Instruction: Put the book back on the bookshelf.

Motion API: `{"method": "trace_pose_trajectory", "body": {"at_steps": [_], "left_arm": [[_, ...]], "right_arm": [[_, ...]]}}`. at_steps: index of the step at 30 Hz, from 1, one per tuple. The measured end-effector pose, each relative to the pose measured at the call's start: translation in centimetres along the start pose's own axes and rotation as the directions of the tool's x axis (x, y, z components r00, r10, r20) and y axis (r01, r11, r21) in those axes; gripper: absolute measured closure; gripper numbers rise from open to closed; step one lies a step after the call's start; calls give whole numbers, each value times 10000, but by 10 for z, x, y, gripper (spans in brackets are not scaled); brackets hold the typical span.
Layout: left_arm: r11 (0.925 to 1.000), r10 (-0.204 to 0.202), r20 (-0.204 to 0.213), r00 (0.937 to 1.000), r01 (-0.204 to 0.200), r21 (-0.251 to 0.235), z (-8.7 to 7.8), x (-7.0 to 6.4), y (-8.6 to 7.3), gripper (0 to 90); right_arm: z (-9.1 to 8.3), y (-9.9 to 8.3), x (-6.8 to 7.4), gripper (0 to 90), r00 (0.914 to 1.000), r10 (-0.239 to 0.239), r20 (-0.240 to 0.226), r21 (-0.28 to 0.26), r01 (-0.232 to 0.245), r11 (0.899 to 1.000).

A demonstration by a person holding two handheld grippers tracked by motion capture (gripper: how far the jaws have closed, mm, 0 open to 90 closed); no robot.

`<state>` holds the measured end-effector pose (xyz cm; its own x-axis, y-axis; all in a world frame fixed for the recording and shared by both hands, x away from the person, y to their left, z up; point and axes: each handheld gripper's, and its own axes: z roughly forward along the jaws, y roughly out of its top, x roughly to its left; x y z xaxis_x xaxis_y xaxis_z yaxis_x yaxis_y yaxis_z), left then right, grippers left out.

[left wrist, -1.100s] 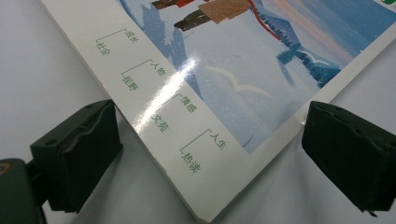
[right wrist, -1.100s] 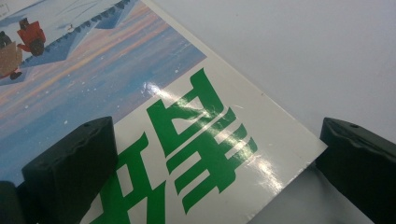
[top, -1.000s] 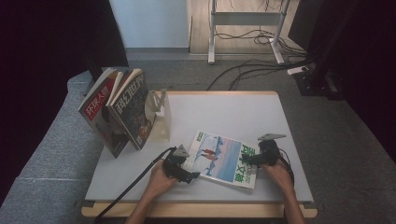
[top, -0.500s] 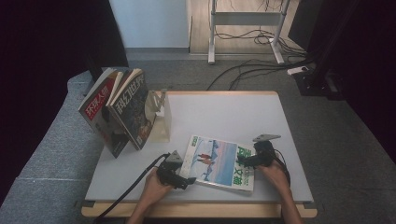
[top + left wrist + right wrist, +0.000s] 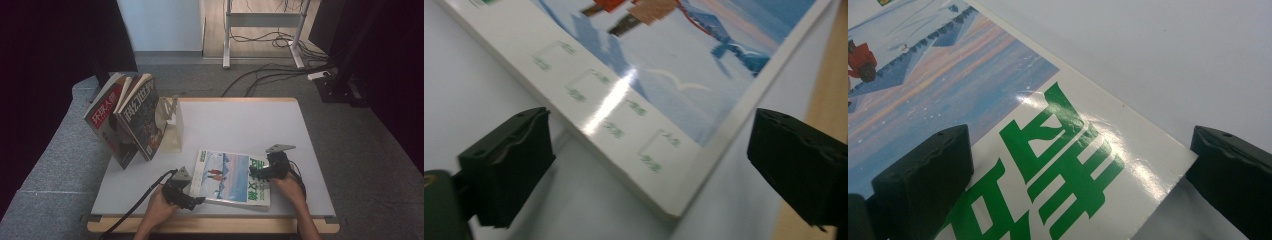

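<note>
We see a thin, glossy magazine (image 5: 230,177) lying flat near the front edge of the pale, matte surface (image 5: 240,125), which has a light wooden rim. Its cover is slick enough to throw glare, with a snowy scene, a small red-clad figure and bold green characters on white.

Our left hand-held gripper (image 5: 186,192) sits at the magazine's near left corner; in the left gripper view (image 5: 651,165) its blocky black jaws are spread wide, one on each side of that square corner, not touching it.

Our right hand-held gripper (image 5: 264,172) rests at the right end of the cover. In the right gripper view (image 5: 1080,180) its jaws are also spread, one over the green lettering, the other beyond the corner above the bare surface.

Two more magazines (image 5: 127,120) lean upright against a pale stand (image 5: 172,125) at the far left.
</note>
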<state>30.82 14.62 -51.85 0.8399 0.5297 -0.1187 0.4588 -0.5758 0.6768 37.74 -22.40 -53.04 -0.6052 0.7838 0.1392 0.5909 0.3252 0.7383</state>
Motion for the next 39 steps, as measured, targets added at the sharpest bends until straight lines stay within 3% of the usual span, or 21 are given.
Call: {"method": "trace_pose_trajectory", "body": {"at_steps": [4,7,16,25,30,33,37,39], "left_arm": [[9995,279,-385,9989,-283,-110,-1,11,6,0],[9991,398,-338,9986,-401,-104,2,15,15,0],[9980,615,-367,9974,-620,-130,16,37,43,0],[9982,487,-337,9982,-499,-347,31,60,65,18],[9976,582,-477,9972,-598,-336,41,65,70,41],[9983,520,-320,9981,-528,-238,47,71,74,36],[9980,289,-141,9995,-297,-561,51,75,78,36],[9984,408,-244,9989,-417,-377,54,76,80,33]], "right_arm": [[-4,-2,2,2,9998,-111,194,-149,114,9998],[-10,-3,7,3,9983,-406,409,-83,410,9991],[-28,-18,17,21,9974,-633,337,-152,639,9978],[-39,-37,29,30,9973,-704,219,-351,711,9969],[-48,-48,36,28,9978,-636,184,-455,644,9969],[-53,-54,40,27,9978,-640,179,-484,648,9967],[-60,-60,46,21,9968,-754,255,-411,765,9962],[-63,-63,49,21,9970,-757,185,-392,764,9963]]}}
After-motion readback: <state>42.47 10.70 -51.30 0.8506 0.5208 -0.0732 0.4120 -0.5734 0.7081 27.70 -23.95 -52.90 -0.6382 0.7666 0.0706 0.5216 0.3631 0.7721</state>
